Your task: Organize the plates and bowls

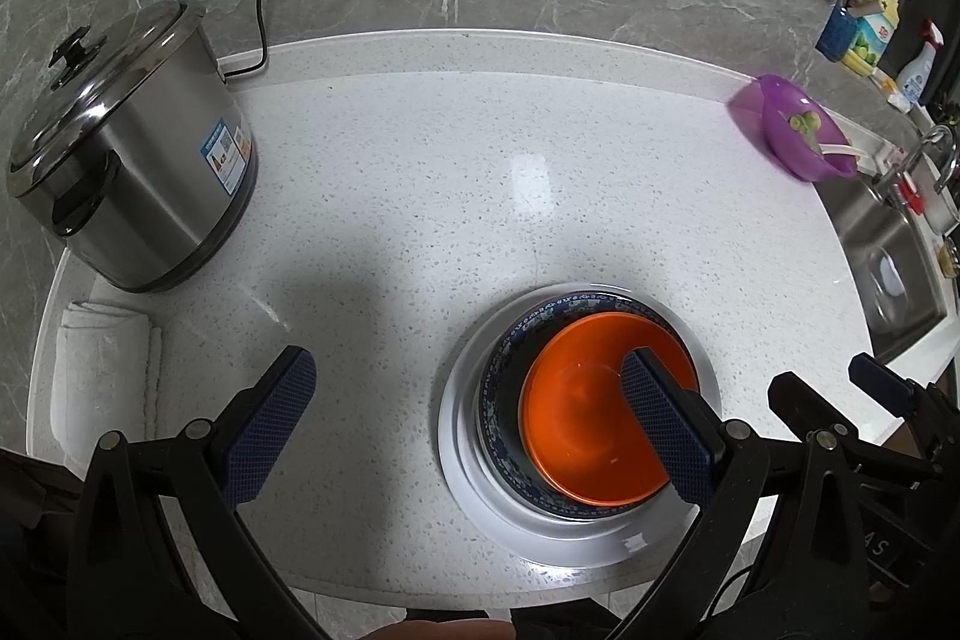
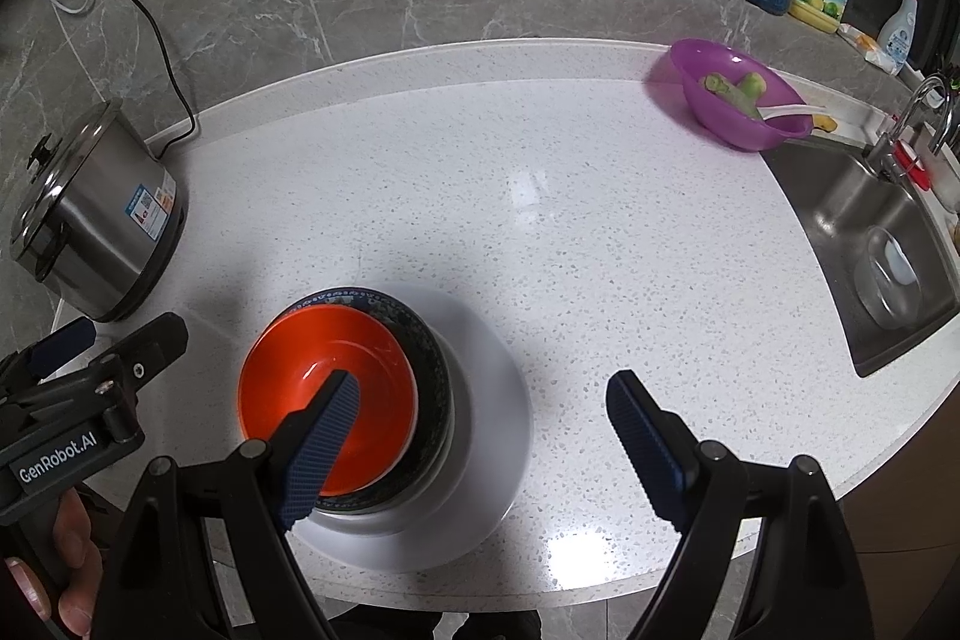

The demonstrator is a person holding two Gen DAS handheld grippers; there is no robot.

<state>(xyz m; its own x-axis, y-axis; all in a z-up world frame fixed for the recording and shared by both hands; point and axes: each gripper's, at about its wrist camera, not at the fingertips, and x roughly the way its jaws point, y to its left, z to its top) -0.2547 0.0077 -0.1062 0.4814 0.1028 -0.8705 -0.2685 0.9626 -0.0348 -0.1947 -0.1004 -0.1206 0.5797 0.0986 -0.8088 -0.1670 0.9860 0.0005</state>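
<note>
A: Three pieces make up the stack near the front edge of the bench (image 1: 420,172): a white plate (image 1: 474,466) at the bottom, a blue-patterned bowl (image 1: 498,370) on it, and an orange bowl (image 1: 576,418) nested inside that. Both tools hang above it, angled down. The left tool (image 1: 474,427) is released, its jaws spread wide with nothing between the pads; one blue pad sits in front of the orange bowl in its own view, but whether it touches the bowl cannot be told.

B: And the right tool (image 2: 480,439)?

A: Also released and empty, jaws wide. Its left-hand pad overlaps the orange bowl in the picture, the other stands over bare bench.

B: So what is the step in hand?

A: Judging by the layout, the stack looks assembled, and what remains is most likely to tidy or shift it. The orange bowl sits off-centre, pushed toward one side of the patterned bowl.

B: How is that done well?

A: Any lift should probably take the white plate by its rim, from two opposite sides, and keep it level, since the bowls above are only resting and could slide. Straightening the orange bowl first would lower that risk. The purple bowl (image 2: 738,100) by the sink (image 2: 852,220) holds green food and a white spoon; it is well apart and likely not part of this stack.
</note>
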